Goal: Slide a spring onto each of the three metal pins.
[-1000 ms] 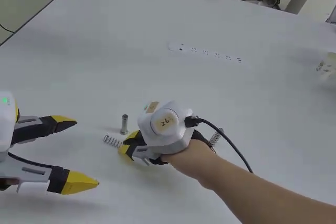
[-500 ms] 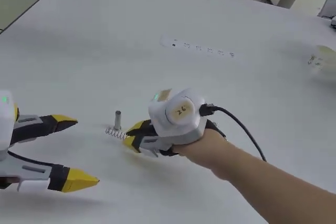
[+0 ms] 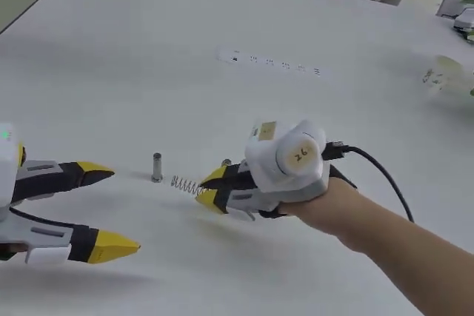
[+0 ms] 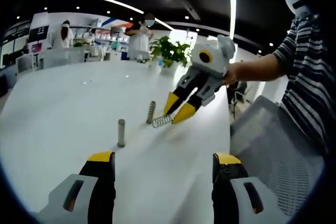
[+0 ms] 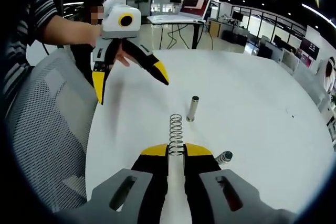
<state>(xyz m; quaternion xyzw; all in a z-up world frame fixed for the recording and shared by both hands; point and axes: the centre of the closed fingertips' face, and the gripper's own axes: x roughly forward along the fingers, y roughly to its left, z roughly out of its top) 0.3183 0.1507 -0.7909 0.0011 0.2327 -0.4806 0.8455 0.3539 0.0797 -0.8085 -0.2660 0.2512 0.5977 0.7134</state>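
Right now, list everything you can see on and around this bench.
spring: one, silver, in the right gripper's tips, pointing towards the bare pin
bare pin: one, grey metal, upright on the table
pin with a spring on it: one, silver, upright beside the right gripper
power strip: one, white, far side of the table
table: one, white
mesh chair: one, grey, at the table's edge
left gripper: yellow tips, open, empty
right gripper: yellow tips, shut on the spring
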